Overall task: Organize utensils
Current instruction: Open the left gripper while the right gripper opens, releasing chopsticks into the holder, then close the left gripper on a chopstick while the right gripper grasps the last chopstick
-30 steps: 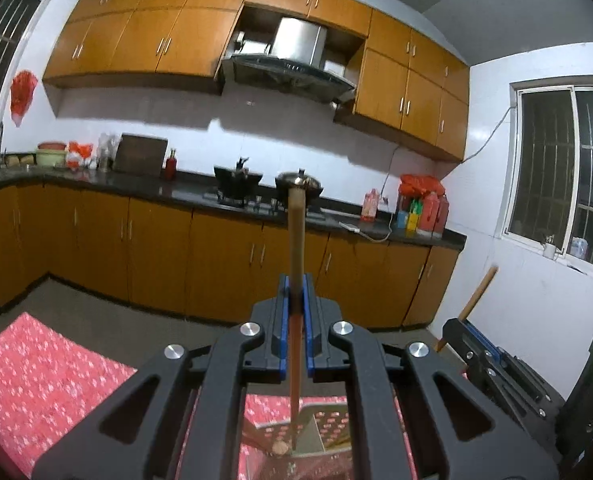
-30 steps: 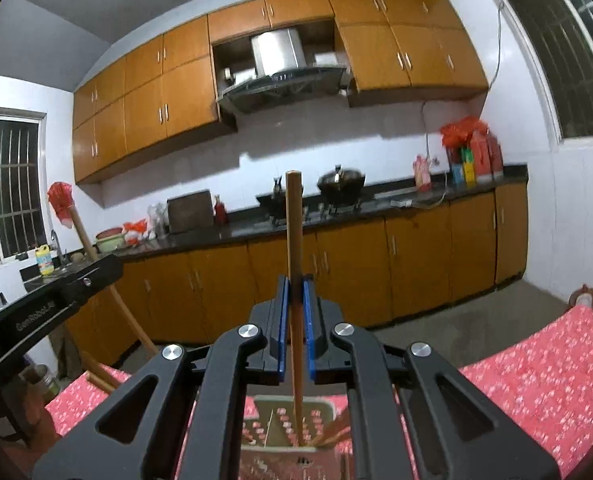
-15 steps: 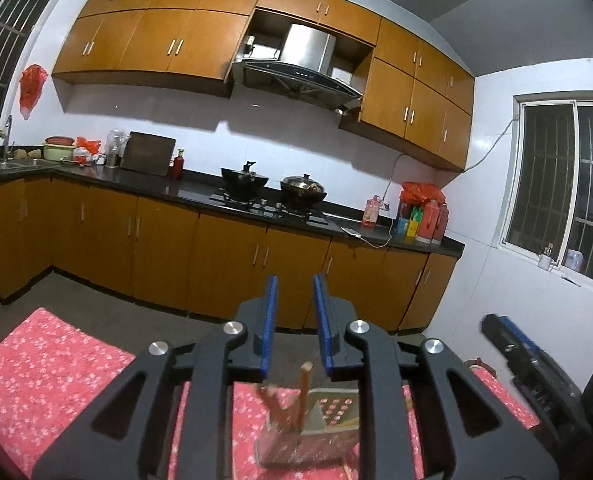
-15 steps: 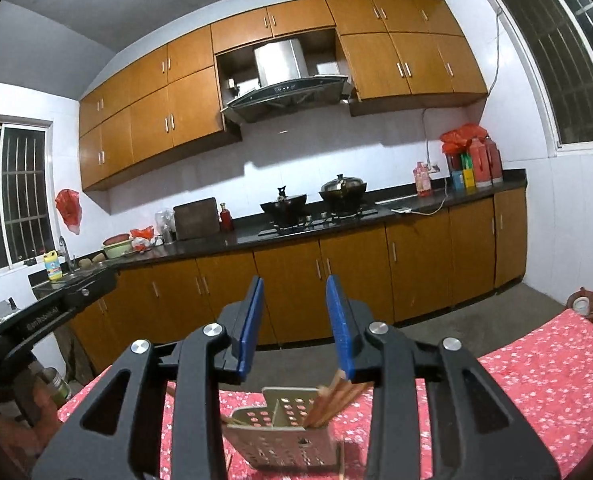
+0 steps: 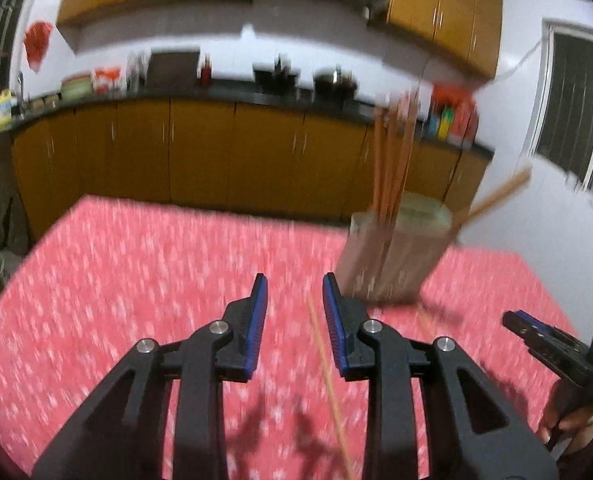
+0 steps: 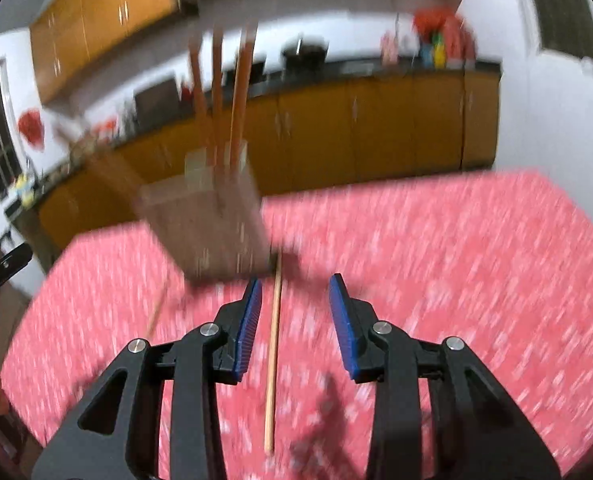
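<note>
Left gripper (image 5: 292, 300) jaws are opening, empty, over a chopstick (image 5: 328, 380); right gripper (image 6: 294, 300) is standing narrowly parted, empty. Holder (image 6: 212, 228) appears blurred.

Ahead of you: red patterned tablecloth (image 5: 136, 280), blurred. Beyond it, orange base cabinets (image 5: 200, 152) under a dark countertop (image 5: 224, 94); barred window (image 5: 576, 108) at right.

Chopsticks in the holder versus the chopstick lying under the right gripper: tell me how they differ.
The chopsticks in the holder stand nearly upright as a bunch inside the holder; the loose chopstick lies flat and alone on the red tablecloth. Both look like plain wooden sticks.
</note>
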`<state>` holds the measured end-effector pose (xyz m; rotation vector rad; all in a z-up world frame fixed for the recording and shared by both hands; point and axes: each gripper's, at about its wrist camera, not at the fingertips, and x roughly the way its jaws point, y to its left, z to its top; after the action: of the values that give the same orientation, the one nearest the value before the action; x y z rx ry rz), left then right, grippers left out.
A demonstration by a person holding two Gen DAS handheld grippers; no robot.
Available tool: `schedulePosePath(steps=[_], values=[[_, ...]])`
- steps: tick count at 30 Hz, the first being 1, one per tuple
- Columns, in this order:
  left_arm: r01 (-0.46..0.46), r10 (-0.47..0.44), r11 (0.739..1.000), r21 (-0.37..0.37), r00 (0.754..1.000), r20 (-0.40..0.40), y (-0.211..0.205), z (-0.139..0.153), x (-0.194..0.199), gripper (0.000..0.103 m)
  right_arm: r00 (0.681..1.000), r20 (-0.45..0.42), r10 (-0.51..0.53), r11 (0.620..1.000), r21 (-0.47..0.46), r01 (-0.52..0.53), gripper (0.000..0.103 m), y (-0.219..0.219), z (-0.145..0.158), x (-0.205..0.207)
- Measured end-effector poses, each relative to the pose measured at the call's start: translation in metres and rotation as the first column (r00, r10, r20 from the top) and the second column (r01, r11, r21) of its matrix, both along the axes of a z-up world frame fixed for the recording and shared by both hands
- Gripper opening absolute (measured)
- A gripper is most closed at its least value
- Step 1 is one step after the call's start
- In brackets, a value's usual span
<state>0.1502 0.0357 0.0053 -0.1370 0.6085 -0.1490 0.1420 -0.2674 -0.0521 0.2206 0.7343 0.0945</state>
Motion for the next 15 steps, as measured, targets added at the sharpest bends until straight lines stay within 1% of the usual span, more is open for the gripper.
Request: schedulePosePath(steps=[1,2,4,7,9,10,11,12,13,14,15], values=[[0.009,-0.009,1.000,-0.014,1.000,-0.022,-0.002,-0.008,0.001,0.029,0.999,-0.032,0.020,1.000,-0.003,-0.020,0.036,0.007,-0.009,0.002],[0.019,-0.020,1.000,-0.012,0.998,-0.061,-0.005,-0.021,0.001,0.029,0.997,-0.062,0.040,0.999,-0.009,-0.040,0.036,0.014,-0.018,0.003],[0.038,-0.039,0.999,-0.013,0.993,-0.107,-0.011,-0.038,0.000,0.029,0.992,-0.105,0.073,0.996,-0.033,-0.077,0.036,0.028,-0.034,0.006],[0.059,-0.060,0.998,-0.012,0.987,-0.149,-0.017,-0.056,-0.002,0.029,0.987,-0.148,0.069,0.994,-0.077,-0.081,0.036,0.038,-0.049,0.011],[0.073,-0.074,0.997,-0.010,0.983,-0.169,-0.023,-0.064,-0.001,0.029,0.983,-0.174,0.055,0.994,-0.079,-0.070,0.030,0.036,-0.063,0.012],[0.079,-0.080,0.997,-0.010,0.981,-0.176,-0.024,-0.067,-0.002,0.029,0.987,-0.156,0.046,0.994,-0.087,-0.060,0.023,0.035,-0.064,0.010],[0.087,-0.087,0.996,-0.009,0.979,-0.183,-0.028,-0.071,-0.005,0.029,0.986,-0.159,0.042,0.993,-0.099,-0.058,0.015,0.033,-0.064,0.009],[0.093,-0.093,0.996,-0.009,0.977,-0.191,-0.031,-0.073,-0.005,0.029,0.987,-0.157,0.038,0.993,-0.104,-0.055,0.010,0.030,-0.063,0.008],[0.098,-0.098,0.995,-0.009,0.976,-0.197,-0.033,-0.074,-0.005,0.029,0.987,-0.158,0.034,0.994,-0.096,-0.050,0.008,0.027,-0.063,0.009],[0.107,-0.106,0.994,-0.009,0.972,-0.208,-0.036,-0.078,-0.006,0.029,0.987,-0.159,0.024,0.995,-0.089,-0.038,0.008,0.024,-0.063,0.009],[0.111,-0.111,0.994,-0.010,0.970,-0.214,-0.040,-0.078,-0.006,0.029,0.987,-0.158,-0.005,0.995,-0.096,-0.010,0.008,0.018,-0.063,0.009]])
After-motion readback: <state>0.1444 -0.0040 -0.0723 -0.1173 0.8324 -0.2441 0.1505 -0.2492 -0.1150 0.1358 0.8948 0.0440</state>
